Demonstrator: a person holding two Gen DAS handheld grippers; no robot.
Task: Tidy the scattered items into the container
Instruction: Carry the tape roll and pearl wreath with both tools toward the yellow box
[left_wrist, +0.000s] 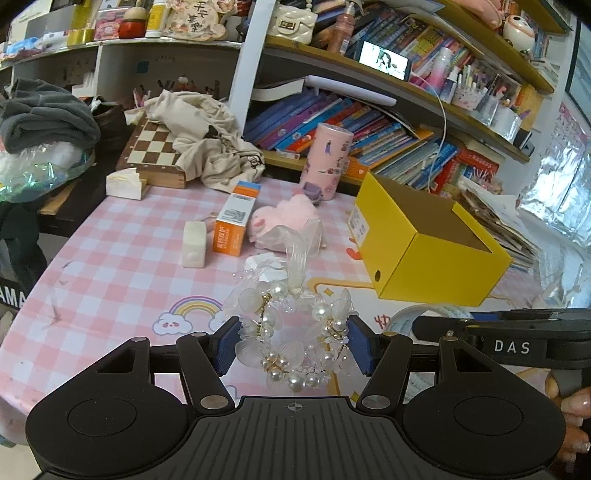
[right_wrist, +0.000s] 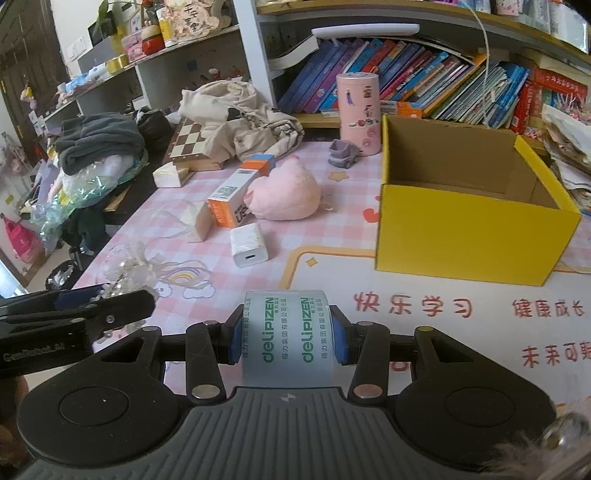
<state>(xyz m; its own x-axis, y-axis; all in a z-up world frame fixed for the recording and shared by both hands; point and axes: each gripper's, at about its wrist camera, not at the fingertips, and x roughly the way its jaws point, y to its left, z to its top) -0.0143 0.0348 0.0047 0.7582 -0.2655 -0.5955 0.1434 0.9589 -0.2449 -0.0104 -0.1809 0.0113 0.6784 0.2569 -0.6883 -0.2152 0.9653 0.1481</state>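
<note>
My left gripper (left_wrist: 293, 329) is shut on a pearl and white-flower wreath (left_wrist: 275, 356) with a sheer ribbon, held above the pink checked tablecloth. My right gripper (right_wrist: 288, 332) is shut on a pale blue tape roll (right_wrist: 289, 317) printed with green letters. The open yellow box (right_wrist: 469, 229) stands ahead and right of it, and it looks empty. In the left wrist view the yellow box (left_wrist: 436, 273) sits to the right, with the right gripper's arm (left_wrist: 517, 332) below it. The left gripper (right_wrist: 74, 310) shows at the left of the right wrist view.
On the cloth lie an orange-white carton (right_wrist: 231, 199), a white charger (right_wrist: 249, 245), a pale block (right_wrist: 201, 219), a pink plush (right_wrist: 284, 195) and a purple toy car (right_wrist: 343, 153). A pink cylinder (right_wrist: 360, 110), a chessboard (right_wrist: 188, 142) and bookshelves stand behind.
</note>
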